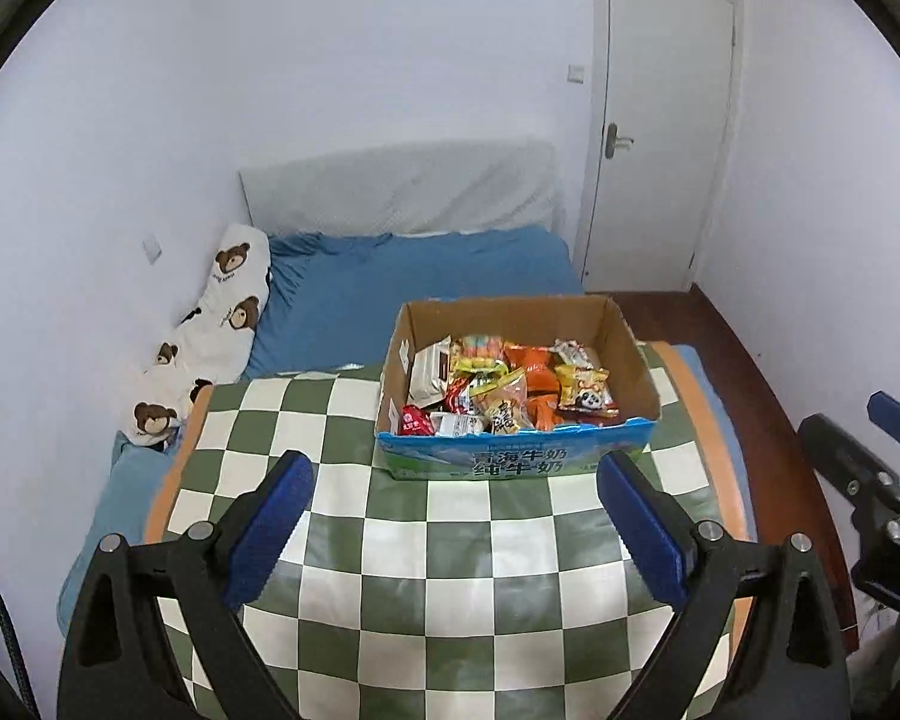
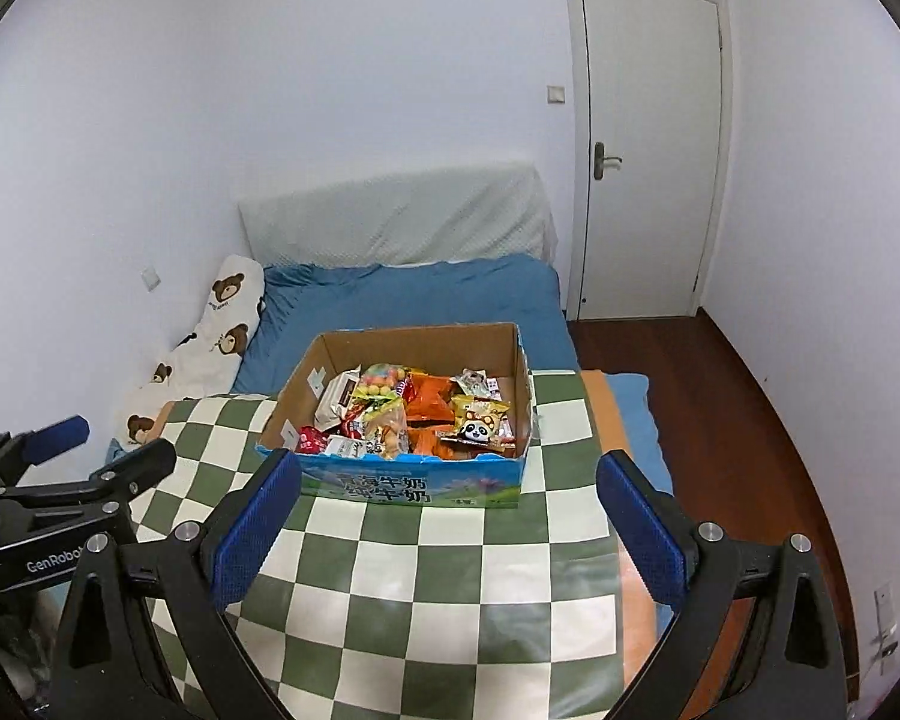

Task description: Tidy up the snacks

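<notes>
Left blue-padded black two-finger gripper (image 1: 455,516): spread wide, nothing held, poised above the green-and-white chequered tablecloth (image 1: 426,576).
Right blue-padded black two-finger gripper (image 2: 449,516): likewise spread wide, nothing between the pads, above the same cloth.
Open-topped brown cardboard box with blue printed milk-carton front (image 1: 513,459): at 12 o'clock from the left gripper, slightly toward 1; at 12 o'clock, slightly toward 11, from the right. Standing on the cloth, well apart from both.
Heap of assorted bright foil and plastic snack packets (image 1: 504,387): inside the box, overlapping, filling the floor. Yellow panda-print packet (image 2: 479,423) at the box's 3 o'clock side; red packet (image 2: 309,439) at 8 o'clock.
Handling, judged: light, soft, crinkly, slippery film; contents likely crushable. Best taken by a crimped edge or corner, gently; topmost packets first.
Beyond: blue bedsheet (image 1: 414,288), bear-print pillow (image 1: 228,312), white door (image 1: 660,120).
</notes>
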